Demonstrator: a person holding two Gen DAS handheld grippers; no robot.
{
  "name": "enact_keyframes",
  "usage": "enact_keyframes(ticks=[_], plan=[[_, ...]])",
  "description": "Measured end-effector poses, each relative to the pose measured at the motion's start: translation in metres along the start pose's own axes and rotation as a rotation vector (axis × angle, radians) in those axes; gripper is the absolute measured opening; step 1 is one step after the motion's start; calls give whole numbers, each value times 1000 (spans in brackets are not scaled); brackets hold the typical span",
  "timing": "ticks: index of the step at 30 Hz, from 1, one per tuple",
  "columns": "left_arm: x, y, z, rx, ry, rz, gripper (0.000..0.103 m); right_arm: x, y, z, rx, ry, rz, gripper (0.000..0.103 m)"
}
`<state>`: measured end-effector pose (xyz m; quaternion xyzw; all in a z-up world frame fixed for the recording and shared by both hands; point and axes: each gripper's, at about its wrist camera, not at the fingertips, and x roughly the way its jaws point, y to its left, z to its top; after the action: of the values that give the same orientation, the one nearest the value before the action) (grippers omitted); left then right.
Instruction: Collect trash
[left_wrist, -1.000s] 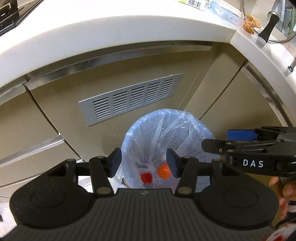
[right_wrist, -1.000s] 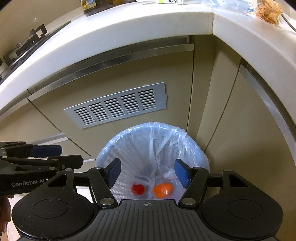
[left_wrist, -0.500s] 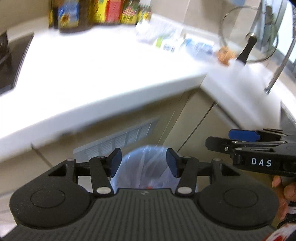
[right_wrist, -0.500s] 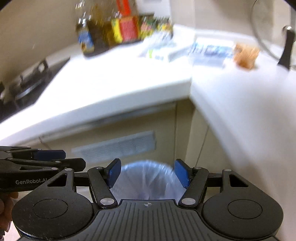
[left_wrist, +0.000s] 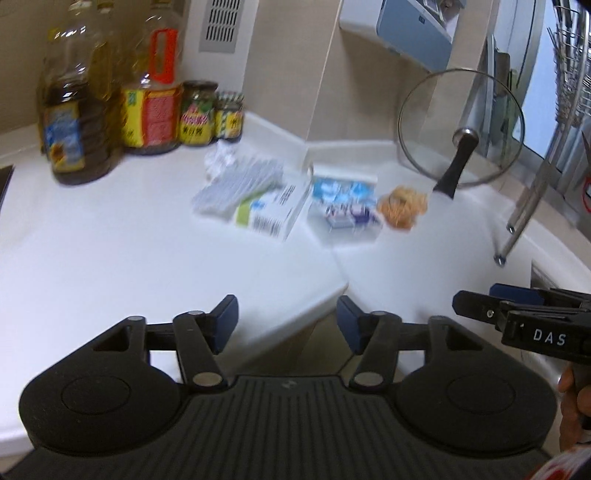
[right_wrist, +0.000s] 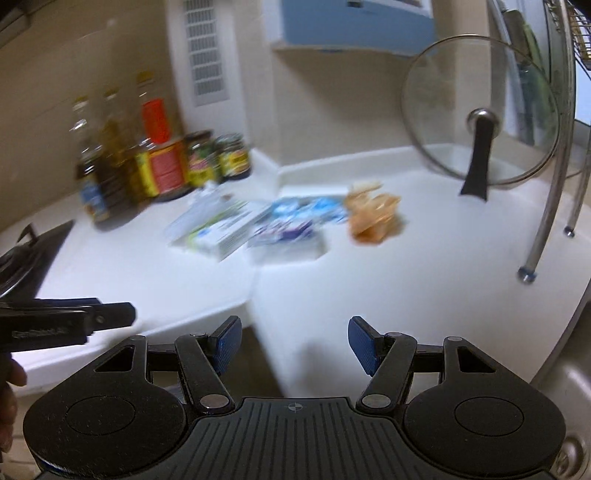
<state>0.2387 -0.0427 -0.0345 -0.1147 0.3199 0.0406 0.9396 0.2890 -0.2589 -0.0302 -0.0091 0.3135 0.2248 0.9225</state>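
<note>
Trash sits mid-bench: white box (left_wrist: 269, 210), blue packet (left_wrist: 345, 206) beside it, orange wrapper (left_wrist: 402, 206) just right of that, glass lid (left_wrist: 461, 125) behind; left tool (left_wrist: 286, 323) jaws just widened, empty; right tool (right_wrist: 293, 343) part open, empty; risks: blurred view, overlapping flat litter, a grab dragging two pieces or knocking the lid.

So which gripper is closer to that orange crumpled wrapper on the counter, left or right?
Right, by a little. The right gripper hangs over the counter's near edge with the orange crumpled wrapper almost straight ahead. The left gripper is alongside, with the wrapper ahead and off to its right. Both are open and empty.
</note>
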Motion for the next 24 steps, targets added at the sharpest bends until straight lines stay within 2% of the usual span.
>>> enact_keyframes(ticks=[1,3,4,9,13,17,24], plan=[[7,-6,6,-3,-5,4,64,6,-9,7,1,-5,-9,64],[22,-17,16,-12,-24,9,80,17,-31,20,5,-19,-21,64],[30,-23,21,-14,-32,11,83,21,-41,25,7,-24,-29,64],[78,-52,37,-27,-38,40,90,50,-85,47,27,-37,-39,73],[115,-74,42,-35,-37,66,92,70,-114,58,46,-32,-47,74],[148,-93,44,-34,-28,130,95,82,-133,62,64,-22,-53,75],[181,-105,46,-32,-22,198,98,97,-152,63,82,-2,-52,75]])
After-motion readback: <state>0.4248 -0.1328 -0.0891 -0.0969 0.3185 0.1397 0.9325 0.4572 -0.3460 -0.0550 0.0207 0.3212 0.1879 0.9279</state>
